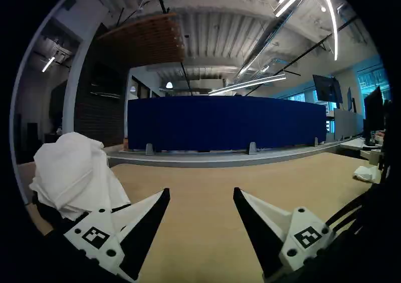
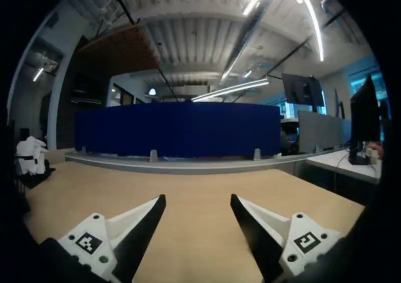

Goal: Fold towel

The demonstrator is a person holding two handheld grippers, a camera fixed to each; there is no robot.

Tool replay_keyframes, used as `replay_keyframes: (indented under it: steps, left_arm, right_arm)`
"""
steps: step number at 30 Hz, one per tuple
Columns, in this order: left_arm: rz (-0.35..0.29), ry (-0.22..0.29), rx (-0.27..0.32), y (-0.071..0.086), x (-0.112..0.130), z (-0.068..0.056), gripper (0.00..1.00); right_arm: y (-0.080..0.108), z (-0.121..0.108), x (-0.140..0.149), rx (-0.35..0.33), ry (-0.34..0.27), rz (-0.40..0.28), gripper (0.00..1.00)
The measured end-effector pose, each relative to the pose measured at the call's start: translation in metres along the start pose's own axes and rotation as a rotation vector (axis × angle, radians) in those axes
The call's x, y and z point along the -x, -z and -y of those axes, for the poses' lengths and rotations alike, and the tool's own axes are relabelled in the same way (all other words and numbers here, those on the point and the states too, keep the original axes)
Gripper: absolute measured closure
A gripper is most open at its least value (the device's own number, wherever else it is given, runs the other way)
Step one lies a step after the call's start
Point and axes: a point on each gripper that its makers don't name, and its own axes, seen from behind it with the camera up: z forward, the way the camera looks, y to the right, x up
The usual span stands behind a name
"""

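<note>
Two spread, empty claws: left claw (image 1: 200, 189), right claw (image 2: 197, 196).
Towel (image 1: 75, 175) heaped beside left claw; probably soft and floppy, so pinch a corner.

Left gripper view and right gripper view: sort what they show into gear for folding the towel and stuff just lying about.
For the job: white towel, crumpled; left tongs, open; right tongs, open; wooden table.
Lying about: blue partition; monitor; small white wad at the right.

Dim, ceiling striplights (image 1: 248, 84), fisheye-bowed edges
</note>
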Motion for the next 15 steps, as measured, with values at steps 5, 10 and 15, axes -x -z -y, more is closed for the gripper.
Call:
replay_keyframes:
  steps: [5, 10, 15]
  left_arm:
    - [0.0, 0.0, 0.0, 0.0002, -0.0002, -0.0002, 0.06]
    - [0.0, 0.0, 0.0, 0.0002, -0.0004, -0.0001, 0.06]
    - [0.0, 0.0, 0.0, 0.0002, -0.0001, -0.0001, 0.06]
  right_arm:
    - [0.0009, 0.0002, 0.0007, 0.0, 0.0, 0.0, 0.0]
    - [0.0016, 0.0002, 0.0016, 0.0, 0.0, -0.001, 0.0]
    - [0.0024, -0.0001, 0.0023, 0.0, 0.0, -0.001, 0.0]
